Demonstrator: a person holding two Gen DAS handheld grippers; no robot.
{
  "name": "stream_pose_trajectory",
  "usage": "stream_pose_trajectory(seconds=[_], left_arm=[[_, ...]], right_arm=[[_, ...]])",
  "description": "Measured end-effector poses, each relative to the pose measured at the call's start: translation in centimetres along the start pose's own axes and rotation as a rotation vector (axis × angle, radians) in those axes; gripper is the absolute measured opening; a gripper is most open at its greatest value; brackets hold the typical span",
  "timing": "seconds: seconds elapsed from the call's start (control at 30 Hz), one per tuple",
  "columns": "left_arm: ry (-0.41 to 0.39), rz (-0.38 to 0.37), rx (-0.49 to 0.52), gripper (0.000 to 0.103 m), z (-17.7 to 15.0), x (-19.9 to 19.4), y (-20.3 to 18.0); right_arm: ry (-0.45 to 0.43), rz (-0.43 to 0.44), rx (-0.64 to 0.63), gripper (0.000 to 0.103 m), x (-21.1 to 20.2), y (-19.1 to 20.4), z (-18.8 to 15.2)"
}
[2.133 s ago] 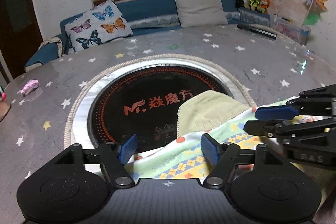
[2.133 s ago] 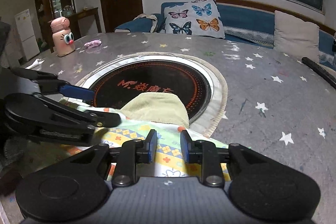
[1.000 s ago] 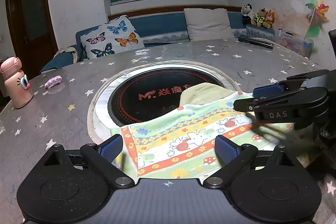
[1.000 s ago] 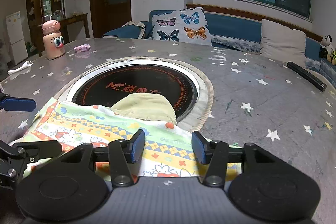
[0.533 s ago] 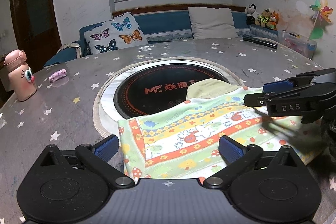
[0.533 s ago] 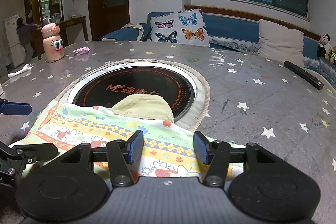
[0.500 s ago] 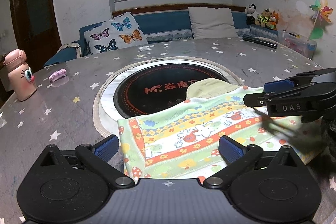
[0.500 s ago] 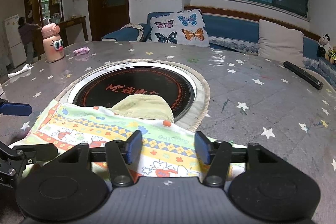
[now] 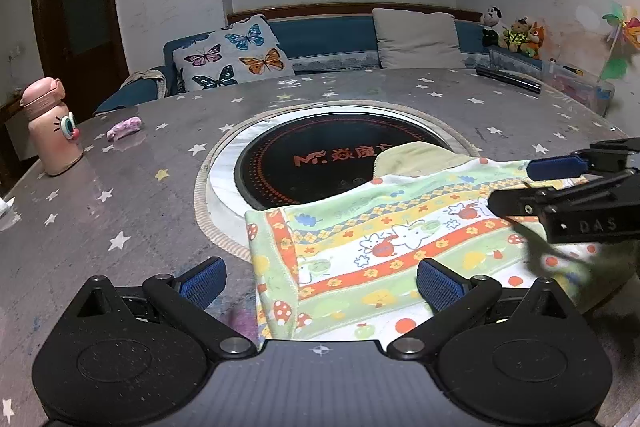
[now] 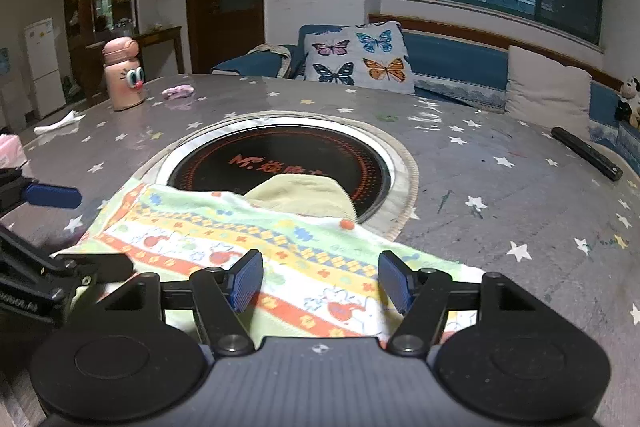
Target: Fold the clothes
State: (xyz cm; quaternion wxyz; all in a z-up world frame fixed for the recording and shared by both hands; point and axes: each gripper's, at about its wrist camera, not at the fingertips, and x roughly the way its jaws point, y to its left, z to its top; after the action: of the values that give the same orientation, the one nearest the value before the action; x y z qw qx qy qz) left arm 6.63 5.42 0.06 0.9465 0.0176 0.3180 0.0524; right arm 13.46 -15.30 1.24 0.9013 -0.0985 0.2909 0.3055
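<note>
garment: green-white patterned cloth with orange stripes and cartoon prints [image 9: 400, 239] flat on near counter edge, far part overlapping black round inset cooktop [image 9: 320, 163]
left tool [image 9: 320, 281]: jaws wide apart, empty, over cloth's left edge
right tool [image 10: 320, 277]: jaws wide, empty, over cloth
open room: bare counter left and far
writing: "DAS" on right tool; orange "M" logo on cooktop
counter: grey star-print round top [image 9: 120, 195]; pink bottle [image 9: 50, 131] far left

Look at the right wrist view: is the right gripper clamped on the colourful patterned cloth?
No. The right gripper has its blue pads spread wide apart above the colourful patterned cloth, gripping nothing.
</note>
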Motion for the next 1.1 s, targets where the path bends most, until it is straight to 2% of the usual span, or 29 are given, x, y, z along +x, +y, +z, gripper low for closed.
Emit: stream_pose_trajectory(seconds=[0.47,0.7,0.93,1.1], left_arm=[[0.012,0.021,-0.016,0.103,-0.7,-0.2,0.7],[0.025,0.027,-0.019,0.103,-1.2,-0.1,0.9],[0.026,0.032,-0.033,0.103,-1.5,-0.2,1.1],[0.024,0.039,-0.035,0.103,-1.2,-0.7,1.0]], right_arm=[[-0.021,0.023,-0.071,0.066,-2.1,2.5,-0.7],[0.017,0.047,-0.124,0.066,-2.1,3.9,-2.3],[0.005,0.045,-0.203,0.066,-3.7,5.2,-4.0],[-0.005,0.056,-0.204,0.066,-5.0,5.5,-4.5]])
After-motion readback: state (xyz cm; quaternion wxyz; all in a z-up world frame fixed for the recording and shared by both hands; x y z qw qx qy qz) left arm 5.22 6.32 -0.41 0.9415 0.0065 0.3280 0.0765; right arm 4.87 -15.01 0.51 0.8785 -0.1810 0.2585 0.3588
